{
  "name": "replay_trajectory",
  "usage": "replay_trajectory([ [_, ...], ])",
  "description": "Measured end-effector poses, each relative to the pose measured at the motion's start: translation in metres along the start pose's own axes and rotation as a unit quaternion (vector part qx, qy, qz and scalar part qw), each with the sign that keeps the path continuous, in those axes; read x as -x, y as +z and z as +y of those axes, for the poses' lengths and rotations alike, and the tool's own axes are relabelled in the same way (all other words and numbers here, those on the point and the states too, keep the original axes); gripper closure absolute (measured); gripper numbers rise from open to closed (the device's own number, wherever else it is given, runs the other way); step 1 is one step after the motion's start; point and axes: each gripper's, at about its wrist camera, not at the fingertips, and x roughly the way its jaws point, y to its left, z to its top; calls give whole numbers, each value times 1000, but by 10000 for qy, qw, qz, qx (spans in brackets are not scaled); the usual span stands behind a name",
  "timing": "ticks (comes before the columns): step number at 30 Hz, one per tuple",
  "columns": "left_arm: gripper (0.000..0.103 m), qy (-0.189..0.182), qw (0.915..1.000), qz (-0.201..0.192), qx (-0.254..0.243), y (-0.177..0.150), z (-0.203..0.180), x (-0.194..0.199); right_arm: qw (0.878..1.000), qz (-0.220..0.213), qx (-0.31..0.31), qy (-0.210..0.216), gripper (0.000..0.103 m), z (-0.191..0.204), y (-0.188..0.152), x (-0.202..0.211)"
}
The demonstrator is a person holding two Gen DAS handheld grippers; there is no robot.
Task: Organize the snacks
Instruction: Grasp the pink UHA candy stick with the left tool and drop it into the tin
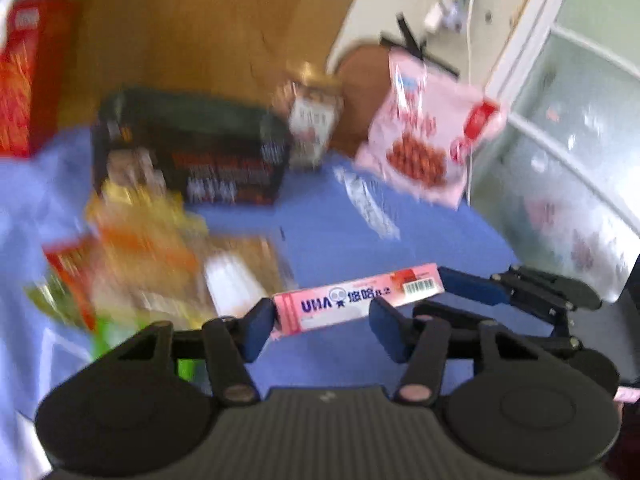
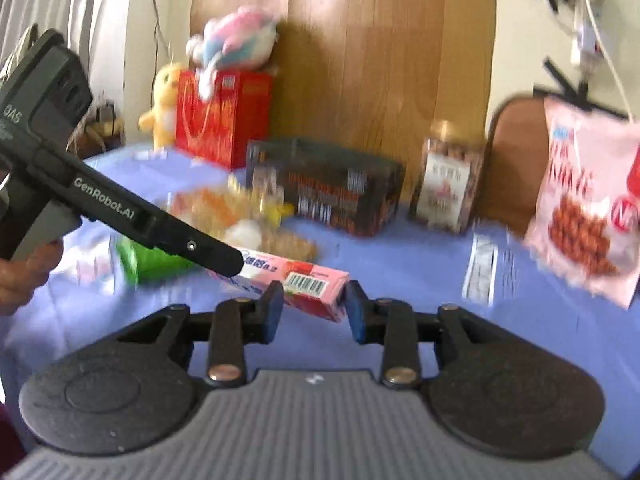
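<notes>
A pink UHA candy box [image 1: 360, 298] is held above the blue tablecloth [image 1: 340, 216], lengthwise between both grippers. My left gripper [image 1: 322, 320] has its jaws apart around the box's left part; its left pad [image 1: 260, 326] touches the box end, the right pad stands in front of the box. My right gripper [image 2: 312, 308] closes on the barcode end of the same box [image 2: 308, 286]. The right gripper also shows in the left wrist view [image 1: 472, 286], touching the box's right end. The left gripper's body [image 2: 120, 216] shows in the right wrist view.
A blurred heap of snack packets [image 1: 152, 256] lies at left. A black crate [image 1: 192, 148], a brown snack jar [image 1: 314, 124], a pink snack bag [image 1: 424, 136] and a red box [image 1: 20, 76] stand at the back. Plush toys [image 2: 236, 40] sit on the red box [image 2: 220, 116].
</notes>
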Motion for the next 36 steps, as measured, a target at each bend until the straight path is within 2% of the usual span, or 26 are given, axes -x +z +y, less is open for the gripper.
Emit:
replay_trajectory([
  [4, 50, 234, 9987, -448, -11, 46, 18, 8, 9992, -378, -87, 14, 66, -8, 37, -39],
  [7, 50, 379, 9970, -665, 85, 82, 39, 2, 9990, -442, -117, -23, 66, -19, 59, -80],
  [12, 50, 572, 9945, -828, 286, 122, 71, -25, 9985, -314, -444, -13, 66, -40, 82, -142],
  [16, 48, 723, 9939, -705, 442, 133, 90, -50, 9993, -43, -329, -175, 62, -36, 86, -170],
  [19, 44, 817, 9937, -607, 473, 128, 96, -55, 9987, -73, -414, -271, 58, -34, 86, -166],
  [21, 35, 807, 9930, -735, 441, 123, 97, -42, 9976, -195, -653, -154, 58, -38, 84, -152],
  [23, 31, 802, 9919, -876, 441, 116, 99, -21, 9947, -164, -1008, 98, 58, -42, 78, -137],
  [25, 31, 734, 9913, -964, 514, 103, 102, 1, 9896, -16, -1339, 522, 58, -41, 66, -123],
  [28, 31, 589, 9902, -933, 856, 75, 111, 22, 9897, 215, -1126, 862, 58, -14, 48, -112],
  [30, 31, 630, 9894, -827, 1016, 59, 115, 24, 9923, 428, -622, 985, 58, 13, 37, -109],
  [32, 31, 636, 9897, -681, 1086, 45, 117, 23, 9955, 665, 128, 658, 60, 38, 25, -110],
  [33, 31, 614, 9901, -603, 1106, 39, 117, 22, 9968, 533, 302, 506, 59, 42, 21, -104],
  [36, 34, 524, 9917, -402, 1101, 27, 114, 20, 9989, 407, -51, -223, 59, 26, 27, -93],
])
